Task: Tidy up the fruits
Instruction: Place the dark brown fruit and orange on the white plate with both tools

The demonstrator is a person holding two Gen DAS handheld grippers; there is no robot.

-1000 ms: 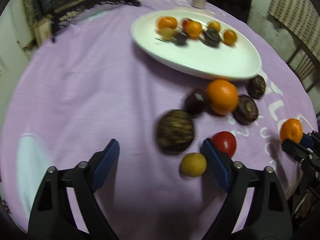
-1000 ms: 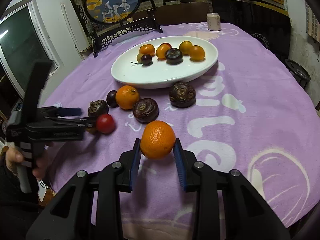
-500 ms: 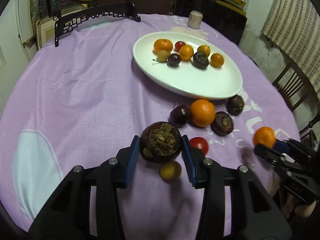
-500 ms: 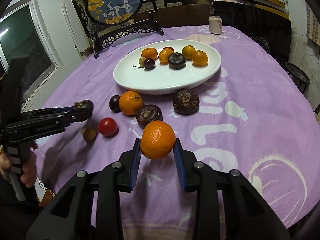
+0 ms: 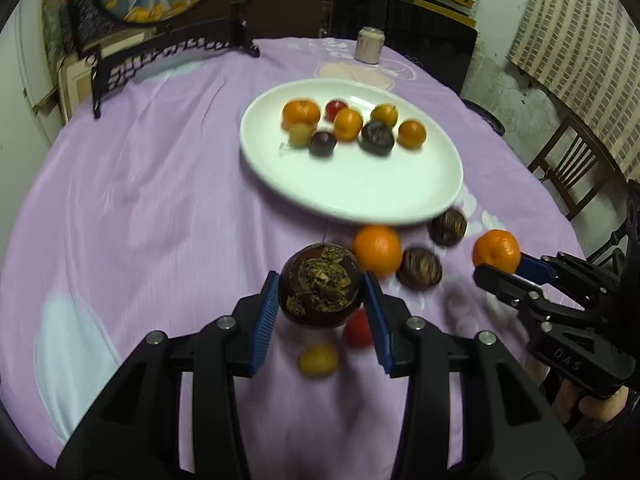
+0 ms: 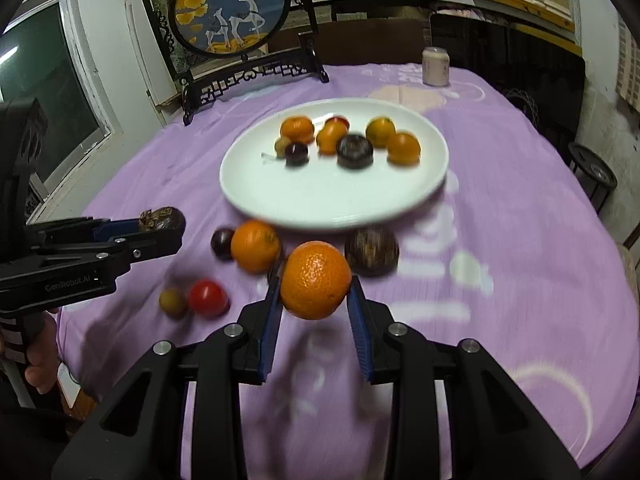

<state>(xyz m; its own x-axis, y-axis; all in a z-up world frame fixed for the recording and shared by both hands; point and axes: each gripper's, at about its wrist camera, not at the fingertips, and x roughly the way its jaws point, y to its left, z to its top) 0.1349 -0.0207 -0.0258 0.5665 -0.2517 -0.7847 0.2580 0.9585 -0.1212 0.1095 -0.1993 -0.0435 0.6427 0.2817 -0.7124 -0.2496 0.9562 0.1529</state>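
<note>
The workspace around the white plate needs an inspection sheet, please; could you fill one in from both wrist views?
Surface: round table under a purple cloth, wrinkled.
Job's things: white plate holds eight small fruits at its far side. On the cloth lie an orange, two dark brown fruits, a dark plum, a red fruit and a small yellow fruit.
Clutter: pale jar at the far edge.
Grippers: left gripper shut on a dark mangosteen; right gripper shut on a held orange; both clear of the cloth.
Cables: nothing seen.
Surroundings: framed deer screen, shelves, wooden chair.
</note>
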